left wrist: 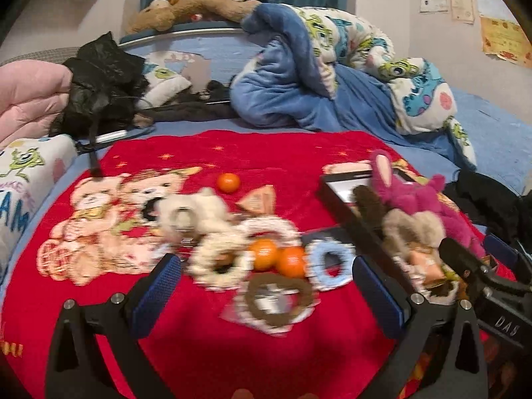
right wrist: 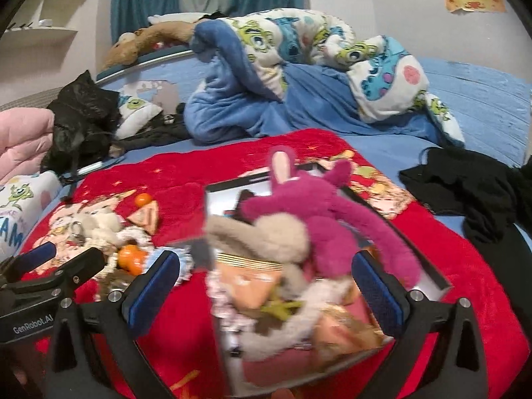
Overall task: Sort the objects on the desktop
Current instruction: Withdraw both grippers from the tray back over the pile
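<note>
On a red bear-print blanket point(left wrist: 199, 332) lies a pile: a white plush keychain point(left wrist: 196, 214), a cream scrunchie point(left wrist: 217, 261), a light blue scrunchie point(left wrist: 329, 262), a brown scrunchie point(left wrist: 277, 299), two orange balls point(left wrist: 277, 256) and a third orange ball point(left wrist: 228, 182) farther back. My left gripper point(left wrist: 266, 286) is open and empty, its fingers on either side of the pile. A black-rimmed box point(right wrist: 429, 282) holds a magenta plush rabbit point(right wrist: 319, 212), a beige plush point(right wrist: 266, 232) and small packets. My right gripper point(right wrist: 266, 286) is open and empty over that box.
A small triangular packet point(left wrist: 257, 199) lies behind the pile. A rumpled blue cartoon blanket point(left wrist: 316, 76) fills the back of the bed. Black clothing point(right wrist: 472, 193) lies at the right, a black bag point(left wrist: 99, 83) and pink quilt point(left wrist: 30, 96) at the left.
</note>
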The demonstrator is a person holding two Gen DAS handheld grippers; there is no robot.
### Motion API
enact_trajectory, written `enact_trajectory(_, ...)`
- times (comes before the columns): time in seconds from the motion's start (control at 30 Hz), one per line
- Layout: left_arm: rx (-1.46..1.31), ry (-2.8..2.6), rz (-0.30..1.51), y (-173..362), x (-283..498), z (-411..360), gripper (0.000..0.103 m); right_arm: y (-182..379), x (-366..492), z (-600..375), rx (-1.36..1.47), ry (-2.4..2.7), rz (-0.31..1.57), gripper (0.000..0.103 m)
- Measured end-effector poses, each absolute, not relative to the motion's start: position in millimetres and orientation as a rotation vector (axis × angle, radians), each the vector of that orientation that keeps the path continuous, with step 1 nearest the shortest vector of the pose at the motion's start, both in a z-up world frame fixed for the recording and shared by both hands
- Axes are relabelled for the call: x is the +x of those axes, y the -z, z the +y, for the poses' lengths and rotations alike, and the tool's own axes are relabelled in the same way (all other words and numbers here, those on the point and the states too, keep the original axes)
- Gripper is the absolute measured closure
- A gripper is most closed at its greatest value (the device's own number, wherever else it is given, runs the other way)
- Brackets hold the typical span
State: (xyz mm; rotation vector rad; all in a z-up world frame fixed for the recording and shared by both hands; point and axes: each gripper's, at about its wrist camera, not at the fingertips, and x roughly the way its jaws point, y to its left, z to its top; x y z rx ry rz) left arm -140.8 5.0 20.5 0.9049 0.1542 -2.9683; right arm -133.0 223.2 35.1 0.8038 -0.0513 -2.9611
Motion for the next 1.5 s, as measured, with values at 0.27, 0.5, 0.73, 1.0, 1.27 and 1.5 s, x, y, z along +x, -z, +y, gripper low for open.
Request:
enact_trajectory(0.27,0.917,2.909,0.098,-12.3,-130.9,-50.6,0.0,-34.2,-137.8,169.9,0.793,2.863,-0.083,0.0)
enact_trajectory(0.5,0.943,2.888,0.135,-0.4,-135.0,-75.7,0.0,-25.6,-144.7,127.8,0.805,2.791,-0.06,0.0)
enact_trajectory(0.73,0.989,2.882,0.021,16.2,-148.9,-71.7,0.0,-13.8,-159.0,114.4,0.844,2.748,-0.053,0.0)
enact_trajectory(1.0,1.018,2.92,0.071,26.8,-163.2,-76.2,0.0,-2.5,-169.6,114.8,0.888,2.714,-0.051,0.0)
enact_trajectory(1.27,1.1,2.954,0.07,39.3,-182.6,-64.5,0.0,5.9,-176.9,114.5,0.925,2.676,-0.067,0.0)
enact_trajectory(1.5,1.114,2.968,-0.066,41.7,-182.6,-43.7,0.009,11.5,-176.0,106.4,0.943,2.649,-0.02,0.004)
